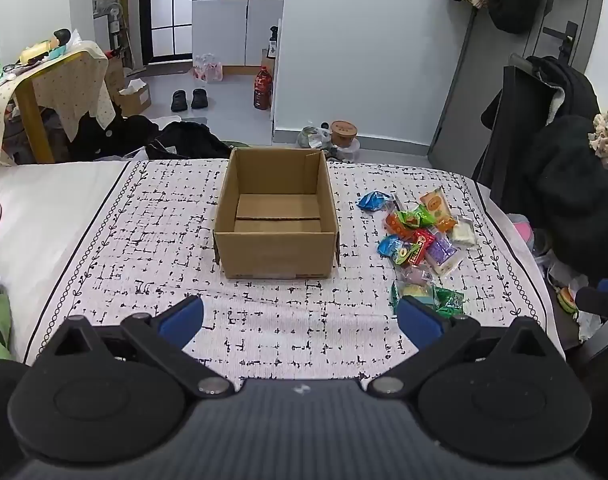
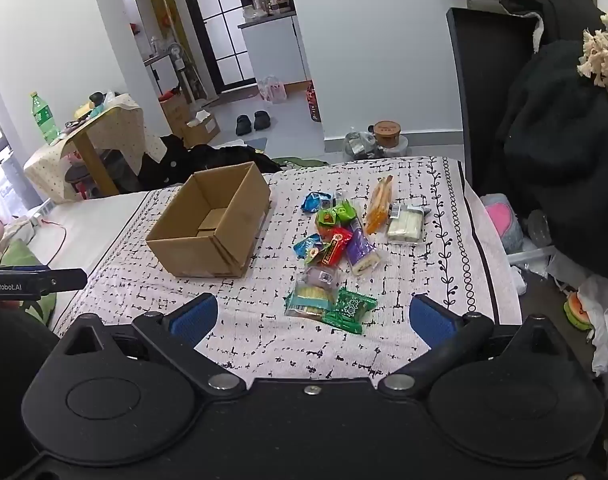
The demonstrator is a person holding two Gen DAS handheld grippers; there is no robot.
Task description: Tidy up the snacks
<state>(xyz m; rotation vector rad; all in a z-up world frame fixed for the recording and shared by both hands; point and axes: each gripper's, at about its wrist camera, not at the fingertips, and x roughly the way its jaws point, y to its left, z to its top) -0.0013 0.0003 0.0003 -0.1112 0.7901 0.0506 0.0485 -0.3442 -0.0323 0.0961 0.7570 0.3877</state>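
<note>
A bed fills the middle of a cluttered room, covered by a white cloth with black marks; on it stands an open cardboard box, with nothing inside as far as I can see; to its right lies a loose pile of snacks, near the box but apart from it. The left gripper and the right gripper both hover with jaws spread wide, holding nothing. I judge the task has not begun; the next move calls for lowering the right gripper onto the nearest green packet, which lies flat, so the pinch must catch an edge.
</note>
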